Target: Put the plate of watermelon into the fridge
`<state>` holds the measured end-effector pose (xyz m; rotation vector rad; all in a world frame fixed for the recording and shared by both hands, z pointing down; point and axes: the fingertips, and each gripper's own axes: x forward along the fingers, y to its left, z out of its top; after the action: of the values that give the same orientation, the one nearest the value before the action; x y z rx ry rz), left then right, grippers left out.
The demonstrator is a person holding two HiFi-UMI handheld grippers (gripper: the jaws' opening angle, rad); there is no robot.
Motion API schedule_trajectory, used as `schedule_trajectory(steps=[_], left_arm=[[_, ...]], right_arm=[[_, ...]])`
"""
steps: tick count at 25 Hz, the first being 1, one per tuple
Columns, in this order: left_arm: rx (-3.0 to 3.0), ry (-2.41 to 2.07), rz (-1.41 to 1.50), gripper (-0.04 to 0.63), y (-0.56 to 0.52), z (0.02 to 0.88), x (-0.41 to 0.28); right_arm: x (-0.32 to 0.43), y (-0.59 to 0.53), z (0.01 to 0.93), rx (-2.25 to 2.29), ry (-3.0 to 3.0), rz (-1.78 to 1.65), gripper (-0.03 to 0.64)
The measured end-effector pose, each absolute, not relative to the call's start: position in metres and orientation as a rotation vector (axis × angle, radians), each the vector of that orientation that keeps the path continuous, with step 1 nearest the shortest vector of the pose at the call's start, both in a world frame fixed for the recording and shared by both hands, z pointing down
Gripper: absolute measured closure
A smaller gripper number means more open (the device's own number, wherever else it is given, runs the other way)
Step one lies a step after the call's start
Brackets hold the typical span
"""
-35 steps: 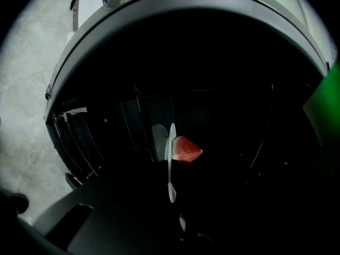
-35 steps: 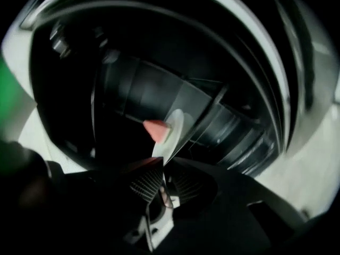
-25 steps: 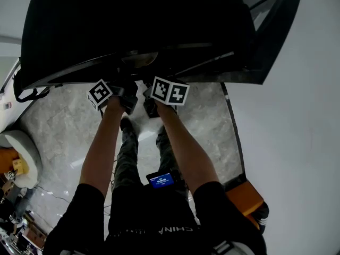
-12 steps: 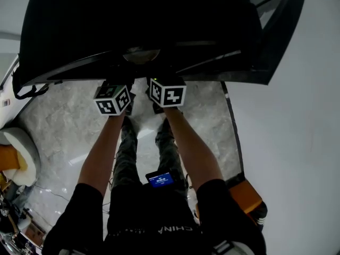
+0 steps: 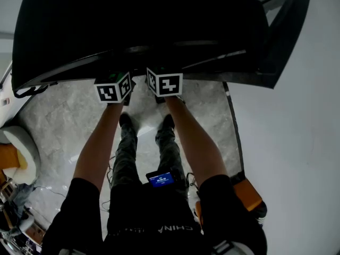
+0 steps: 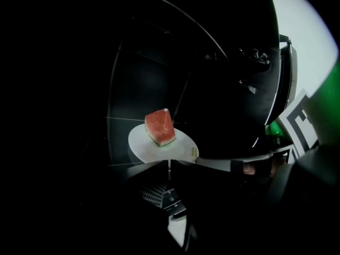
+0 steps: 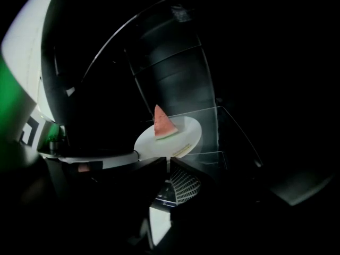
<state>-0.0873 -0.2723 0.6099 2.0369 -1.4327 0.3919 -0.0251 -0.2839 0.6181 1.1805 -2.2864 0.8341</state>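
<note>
Left gripper (image 6: 169, 164) and right gripper (image 7: 166, 161): jaws pinched tight on the plate (image 6: 141, 142) near rim. Two-point hold likely levels the watermelon (image 6: 159, 126) inside the fridge (image 5: 138, 25).

Gripper views, lower centre: the near rim of the plate (image 6: 183, 142) is covered by the closed jaws of the left gripper (image 6: 169, 166) and right gripper (image 7: 167, 163); its rim print (image 6: 194, 152) is too small to read. Head view, upper frame: the dark fridge (image 5: 138, 25) hides plate and jaws.
</note>
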Motion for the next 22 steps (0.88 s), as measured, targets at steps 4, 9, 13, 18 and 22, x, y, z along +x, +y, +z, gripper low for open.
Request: schedule_trajectory(steps=[4,9,13,18,22], left_arm=[[2.054,-1.428,0.426,0.572,-0.281,0.610,-0.088],[2.091,-1.406,0.455,0.574,-0.287,0.610,-0.089],[2.141,-1.383,0.521,0.574,-0.276,0.607,-0.086],[2.255,-1.281,0.348,0.574,-0.249,0.566,-0.067],[2.448,-1.146,0.229,0.574,-0.221,0.496,-0.045]], right_arm=[[-0.026,-0.295,0.617,1.184,-2.277,0.814,0.584],[-0.029,-0.302,0.615,1.186,-2.270,0.794,0.584],[-0.028,-0.298,0.612,1.167,-2.256,0.790,0.584],[-0.018,-0.271,0.591,1.127,-2.260,0.813,0.584],[-0.015,-0.240,0.547,1.054,-2.317,0.837,0.584]])
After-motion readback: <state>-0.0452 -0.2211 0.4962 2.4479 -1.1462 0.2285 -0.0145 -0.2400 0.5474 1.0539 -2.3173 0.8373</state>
